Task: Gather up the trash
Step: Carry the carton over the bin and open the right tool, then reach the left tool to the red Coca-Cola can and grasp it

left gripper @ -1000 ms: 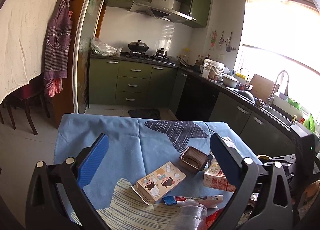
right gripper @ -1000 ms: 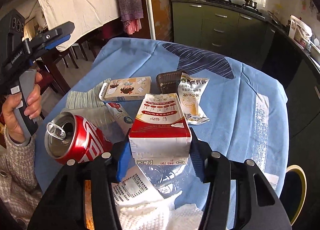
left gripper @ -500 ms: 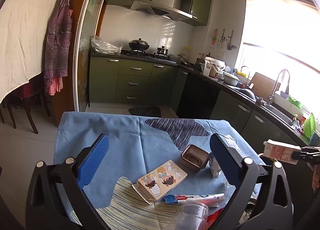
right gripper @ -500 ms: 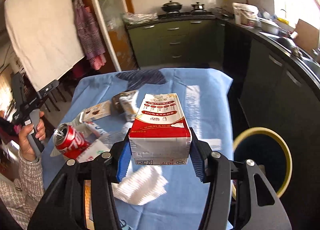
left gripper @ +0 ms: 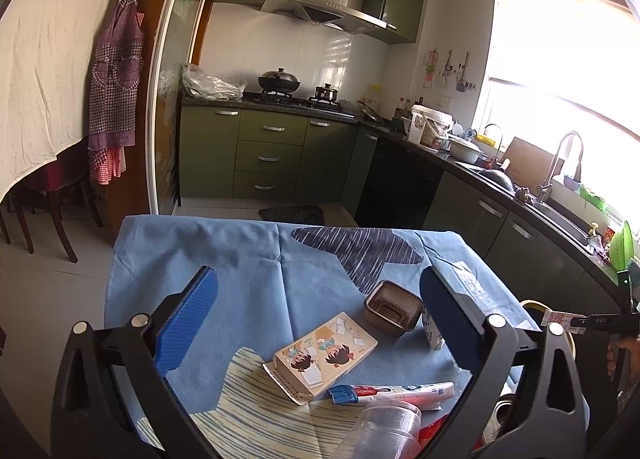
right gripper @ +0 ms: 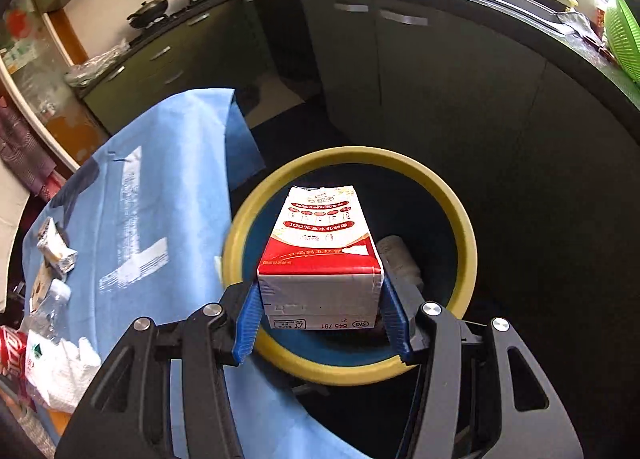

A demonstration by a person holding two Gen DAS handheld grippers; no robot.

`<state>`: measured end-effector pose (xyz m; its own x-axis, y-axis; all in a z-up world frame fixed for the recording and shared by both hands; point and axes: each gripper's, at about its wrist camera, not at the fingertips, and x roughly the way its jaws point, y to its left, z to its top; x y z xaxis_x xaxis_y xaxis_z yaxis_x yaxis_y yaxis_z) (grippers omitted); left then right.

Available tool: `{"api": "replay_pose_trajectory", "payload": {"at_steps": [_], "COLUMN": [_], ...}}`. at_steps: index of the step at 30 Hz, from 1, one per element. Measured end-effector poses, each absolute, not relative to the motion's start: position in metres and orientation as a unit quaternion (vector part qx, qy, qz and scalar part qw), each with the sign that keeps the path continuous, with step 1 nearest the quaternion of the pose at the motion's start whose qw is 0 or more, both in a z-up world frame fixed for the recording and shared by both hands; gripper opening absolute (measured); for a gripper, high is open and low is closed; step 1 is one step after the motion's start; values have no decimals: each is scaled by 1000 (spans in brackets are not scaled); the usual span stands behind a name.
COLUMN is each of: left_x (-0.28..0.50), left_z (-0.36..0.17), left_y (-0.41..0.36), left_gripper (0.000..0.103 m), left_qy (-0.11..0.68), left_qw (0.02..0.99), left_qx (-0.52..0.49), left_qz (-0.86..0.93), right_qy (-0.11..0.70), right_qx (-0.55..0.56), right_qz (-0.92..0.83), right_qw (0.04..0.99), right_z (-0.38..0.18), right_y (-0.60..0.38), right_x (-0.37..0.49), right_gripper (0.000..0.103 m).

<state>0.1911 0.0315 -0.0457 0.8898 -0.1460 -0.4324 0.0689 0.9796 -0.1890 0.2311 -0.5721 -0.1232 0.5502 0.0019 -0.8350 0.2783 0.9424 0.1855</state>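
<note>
My right gripper (right gripper: 322, 323) is shut on a red and white milk carton (right gripper: 320, 251) and holds it above the open yellow-rimmed trash bin (right gripper: 460, 219), which stands beside the table and holds one pale item. My left gripper (left gripper: 320, 315) is open and empty above the blue tablecloth (left gripper: 248, 267). Under it lie a cartoon-printed box (left gripper: 326, 353), a brown plastic tray (left gripper: 394, 307), a tube (left gripper: 394, 393) and a clear plastic bottle (left gripper: 384, 431). The carton tip (left gripper: 558, 317) shows at the right in the left wrist view.
A red cola can (right gripper: 10, 351), crumpled white paper (right gripper: 64, 371), a clear bottle (right gripper: 52, 303) and a snack wrapper (right gripper: 56, 251) lie on the table's left part. Dark green kitchen cabinets (right gripper: 400, 71) and a sink counter run behind the bin.
My right gripper has carried the milk carton off the table to the right and now holds it over the bin. The left gripper has stayed open in place.
</note>
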Motion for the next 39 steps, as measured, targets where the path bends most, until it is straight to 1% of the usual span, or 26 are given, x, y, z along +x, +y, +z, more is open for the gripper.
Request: {"api": "replay_pose_trajectory", "payload": {"at_steps": [2,3,4,5,8,12,16,22,29,34,39], "left_x": [191,191,191,191,191,190,189,172,117,100,101], "left_z": [-46,-46,-45,-45,-45,-45,-43,-42,-55,-71,-75], "left_y": [30,29,29,28,28,25,17,4,-20,-38,-44], "left_gripper": [96,96,96,96,96,96,96,96,96,96,96], "left_qy": [230,230,230,229,229,231,232,257,256,260,258], "left_qw": [968,968,968,968,968,968,966,957,955,951,947], "left_qx": [-81,-80,-79,-78,-77,-75,-71,-70,4,53,46], "left_qz": [-57,-58,-58,-59,-61,-66,-88,-119,-148,-160,-185], "right_qy": [470,471,477,476,463,450,417,381,376,374,379], "right_qx": [158,162,163,161,151,162,168,184,193,196,192], "right_qz": [-95,-101,-106,-115,-135,-119,-96,-75,-49,-32,-23], "right_qw": [863,861,857,857,863,870,888,903,905,906,905], "right_z": [-131,-135,-139,-142,-143,-137,-124,-119,-118,-118,-120], "right_y": [-581,-586,-590,-594,-595,-587,-566,-542,-529,-521,-514], "right_x": [239,242,247,248,243,225,187,136,111,108,108], "right_gripper": [53,56,71,78,77,77,77,77,77,77,77]}}
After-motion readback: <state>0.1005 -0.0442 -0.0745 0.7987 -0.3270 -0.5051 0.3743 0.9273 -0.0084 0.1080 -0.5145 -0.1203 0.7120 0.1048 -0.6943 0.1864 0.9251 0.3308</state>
